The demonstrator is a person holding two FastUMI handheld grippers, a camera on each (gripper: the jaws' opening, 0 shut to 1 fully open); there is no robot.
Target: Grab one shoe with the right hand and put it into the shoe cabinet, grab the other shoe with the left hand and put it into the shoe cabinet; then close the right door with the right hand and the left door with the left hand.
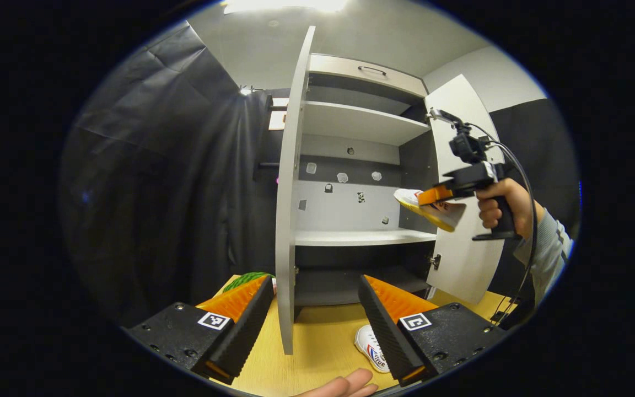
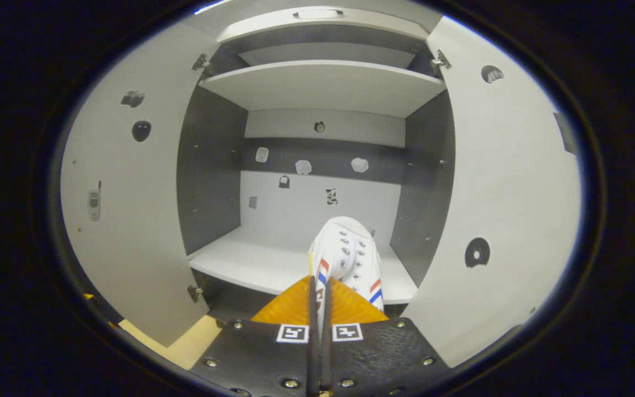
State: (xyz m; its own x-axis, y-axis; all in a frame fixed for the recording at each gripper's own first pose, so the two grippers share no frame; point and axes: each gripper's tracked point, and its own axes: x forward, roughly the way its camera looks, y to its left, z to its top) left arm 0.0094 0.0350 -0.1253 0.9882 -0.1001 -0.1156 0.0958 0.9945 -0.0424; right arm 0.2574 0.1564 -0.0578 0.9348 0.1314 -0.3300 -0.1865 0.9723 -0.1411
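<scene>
At the bottom of the left gripper view, the left gripper [image 1: 315, 325] has its two fingers wide apart with nothing between them. Between them, low in the frame, lies a white shoe [image 1: 371, 348] on the yellow table [image 1: 317, 342], close to the right finger. A bare hand [image 1: 345, 386] peeks in at the very bottom edge. In the middle stands the shoe cabinet [image 1: 359, 165] with both doors open: the left door [image 1: 290, 193] is seen edge-on, the right door [image 1: 463, 187] swings out at the right. At the right of the frame a hand [image 1: 502, 204] holds the right gripper [image 1: 433, 196], which carries the other shoe [image 1: 430, 208] in the air, just in front of the middle shelf [image 1: 361, 237]. Dark cloth hangs at the left, and something green [image 1: 246, 278] sits on the table behind the left finger.

In the right gripper view, the right gripper [image 2: 319, 300] at the bottom is squeezed tight on the carried shoe [image 2: 346, 259], toe pointing into the cabinet. The shoe hangs over the front edge of the white shelf [image 2: 257, 262]. Small stickers dot the back wall and both doors. A bit of yellow table shows at the lower left.
</scene>
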